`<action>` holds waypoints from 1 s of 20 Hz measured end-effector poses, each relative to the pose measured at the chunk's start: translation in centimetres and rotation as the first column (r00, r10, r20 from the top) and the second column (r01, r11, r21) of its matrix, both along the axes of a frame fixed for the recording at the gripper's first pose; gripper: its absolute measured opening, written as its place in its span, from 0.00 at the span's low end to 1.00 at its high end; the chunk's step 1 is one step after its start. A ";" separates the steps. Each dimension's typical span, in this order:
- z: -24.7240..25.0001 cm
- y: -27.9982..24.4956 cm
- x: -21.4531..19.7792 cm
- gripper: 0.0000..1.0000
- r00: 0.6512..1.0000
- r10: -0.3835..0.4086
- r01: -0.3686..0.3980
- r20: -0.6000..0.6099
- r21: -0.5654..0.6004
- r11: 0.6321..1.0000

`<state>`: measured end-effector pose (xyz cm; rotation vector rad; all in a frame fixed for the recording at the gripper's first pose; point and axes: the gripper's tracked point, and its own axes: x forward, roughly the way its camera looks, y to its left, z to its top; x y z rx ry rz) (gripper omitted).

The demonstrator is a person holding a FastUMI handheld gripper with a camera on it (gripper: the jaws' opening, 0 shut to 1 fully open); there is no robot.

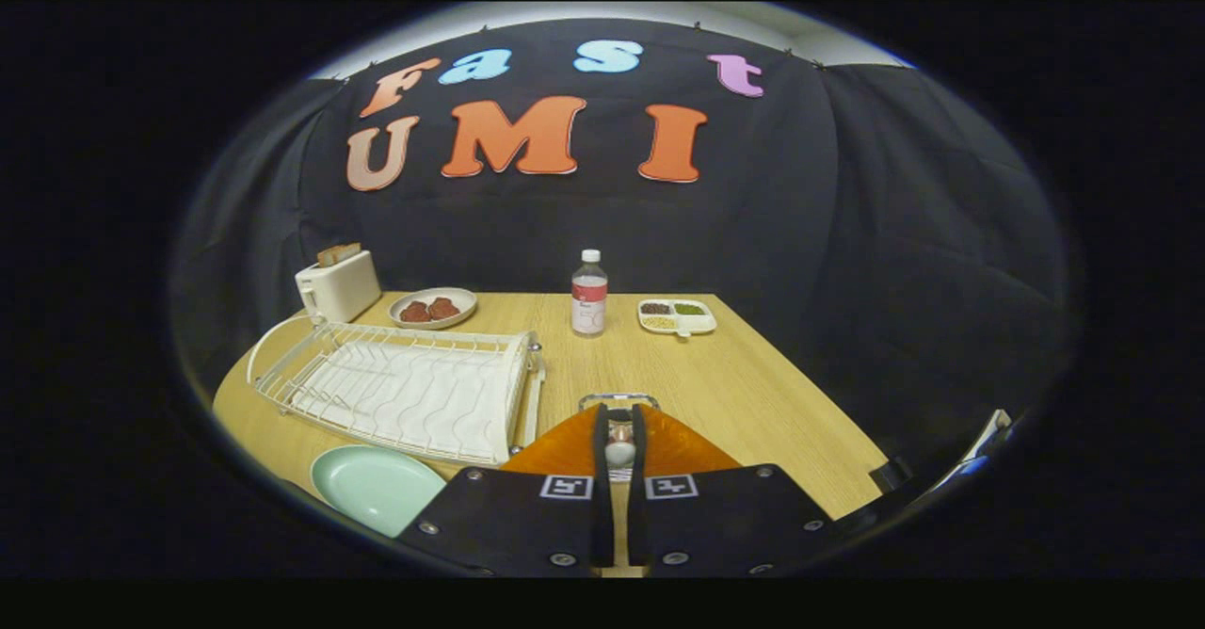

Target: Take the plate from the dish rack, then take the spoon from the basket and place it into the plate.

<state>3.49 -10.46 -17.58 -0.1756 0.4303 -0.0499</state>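
Note:
A pale green plate [375,488] lies flat on the wooden table [753,394], just in front of the white wire dish rack [405,389] and left of my fingers. The rack holds no dishes. An orange basket [692,450] with a metal handle [618,397] sits directly under and ahead of my fingers. My gripper [619,414] hangs over the basket with its fingers drawn close together. A small silvery piece of the spoon [619,450] shows pinched in the narrow gap between them. The other end of the spoon is hidden by the fingers.
Along the far side of the table stand a white toaster [337,286] holding toast, a plate of reddish food [433,309], a clear bottle [589,294] and a divided white tray [676,316]. The table's right edge runs diagonally near the basket.

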 end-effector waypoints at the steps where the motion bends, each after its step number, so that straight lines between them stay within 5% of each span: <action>1: 0.5 0.4 -0.4 0.06 1.000 0.001 -0.001 0.006 -0.002 1.000; 12: 3.7 6.3 -6.0 0.06 0.999 0.014 -0.013 0.053 -0.005 1.000; 20: 2.5 12.1 -9.6 0.06 0.993 0.116 -0.116 0.018 0.010 0.993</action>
